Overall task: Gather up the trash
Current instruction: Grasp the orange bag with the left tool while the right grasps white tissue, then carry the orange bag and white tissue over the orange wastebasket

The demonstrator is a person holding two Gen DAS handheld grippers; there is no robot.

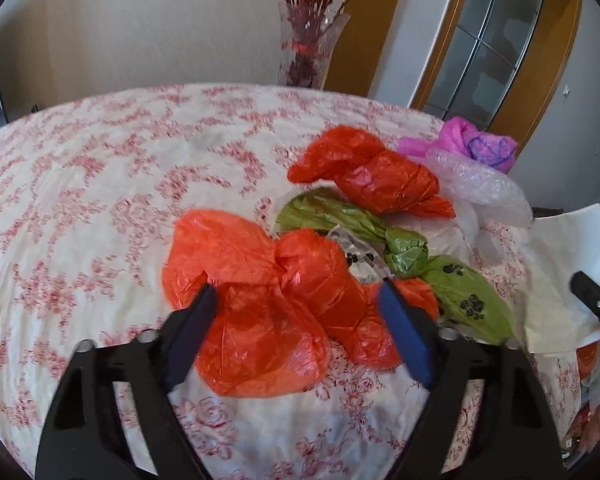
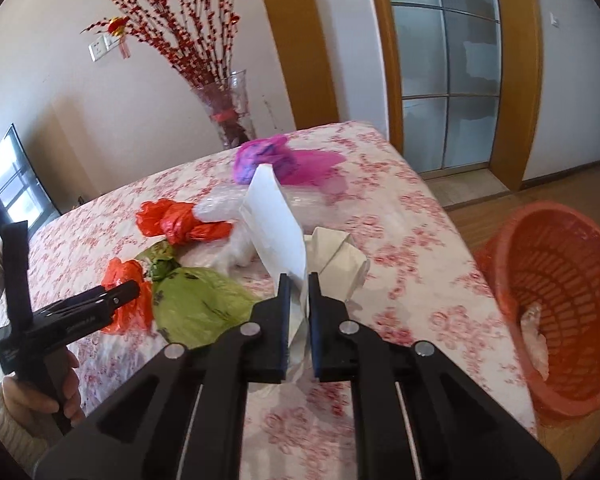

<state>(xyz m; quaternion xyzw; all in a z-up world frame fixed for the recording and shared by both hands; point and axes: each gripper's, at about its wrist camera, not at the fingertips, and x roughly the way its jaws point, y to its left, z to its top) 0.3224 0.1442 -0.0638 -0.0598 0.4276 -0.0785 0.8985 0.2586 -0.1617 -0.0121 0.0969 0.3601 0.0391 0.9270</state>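
Left wrist view: left tongs (image 1: 296, 292) are spread wide around an orange bag (image 1: 260, 300); white paper (image 2: 278, 236) is pinched by right tongs (image 2: 299, 280).

Two orange-red plastic bags (image 1: 256, 300) (image 1: 372, 176), one green bag (image 1: 452, 280), one pink-purple bag (image 1: 472, 142), one bubble wrap (image 1: 480, 184), one white paper (image 2: 276, 228), one orange basket (image 2: 560, 304), one vase (image 2: 228, 112)
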